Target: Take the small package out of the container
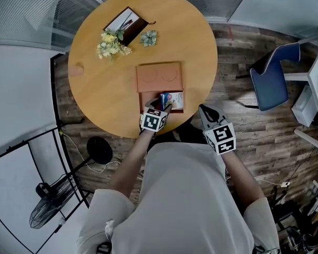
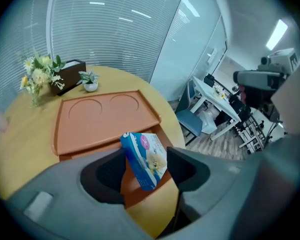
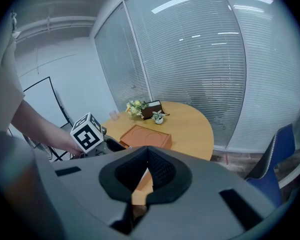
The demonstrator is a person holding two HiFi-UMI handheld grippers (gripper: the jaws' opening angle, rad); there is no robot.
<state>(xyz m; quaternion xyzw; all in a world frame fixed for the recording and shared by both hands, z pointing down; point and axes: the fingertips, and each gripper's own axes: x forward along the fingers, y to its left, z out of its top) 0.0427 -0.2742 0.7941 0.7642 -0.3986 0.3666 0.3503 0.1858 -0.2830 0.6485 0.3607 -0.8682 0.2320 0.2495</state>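
Note:
The small blue and white package (image 2: 146, 156) sits tilted between the jaws of my left gripper (image 2: 146, 168), which is shut on it just above the lower half of the orange container (image 2: 102, 121). In the head view the package (image 1: 171, 99) is at the near half of the open container (image 1: 159, 78), with my left gripper (image 1: 161, 108) on its left side. My right gripper (image 1: 205, 111) hangs off the table's near edge, to the right of the container. Its jaws meet in the right gripper view (image 3: 147, 176) with nothing between them.
A yellow flower bunch (image 1: 110, 44), a dark box (image 1: 126, 25) and a small potted plant (image 1: 148, 37) stand at the far side of the round wooden table (image 1: 95, 94). A blue chair (image 1: 270, 78) is to the right, a floor fan (image 1: 47, 208) to the lower left.

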